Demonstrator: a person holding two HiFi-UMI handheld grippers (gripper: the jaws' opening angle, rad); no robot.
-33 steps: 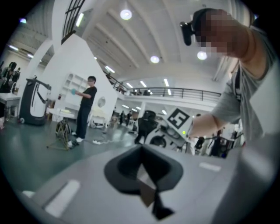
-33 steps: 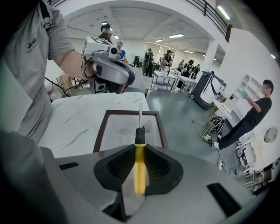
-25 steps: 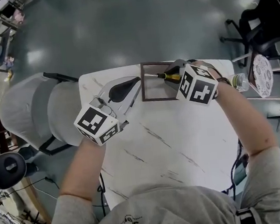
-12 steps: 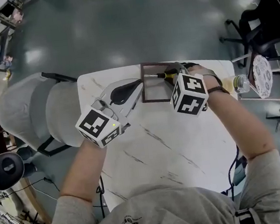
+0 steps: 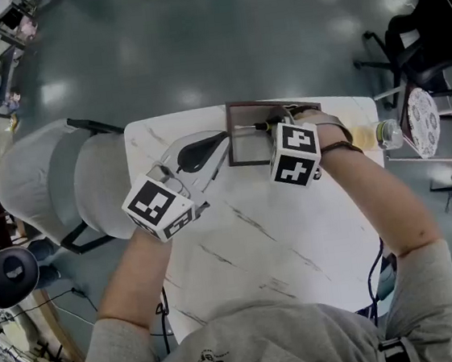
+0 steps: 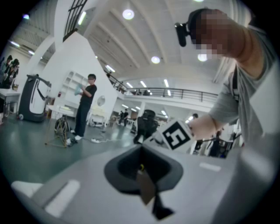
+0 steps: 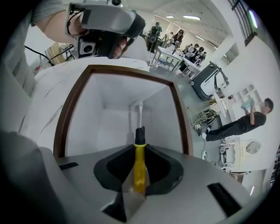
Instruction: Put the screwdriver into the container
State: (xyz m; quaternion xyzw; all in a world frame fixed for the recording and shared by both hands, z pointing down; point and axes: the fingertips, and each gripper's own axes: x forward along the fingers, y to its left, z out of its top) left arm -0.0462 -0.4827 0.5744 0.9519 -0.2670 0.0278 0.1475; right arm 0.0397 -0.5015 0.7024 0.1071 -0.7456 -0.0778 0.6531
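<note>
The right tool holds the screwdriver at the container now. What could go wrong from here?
1. The right tool grips the screwdriver only by its yellow handle, shaft sticking forward, so it may pivot on release.
2. The container stands at the far edge of the table and the left tool is not holding it; a knock from the tip might push it off.

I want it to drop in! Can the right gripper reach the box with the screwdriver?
Probably yes. The right gripper holds the screwdriver with its tip already pointing into the open box, and nothing blocks it.
</note>
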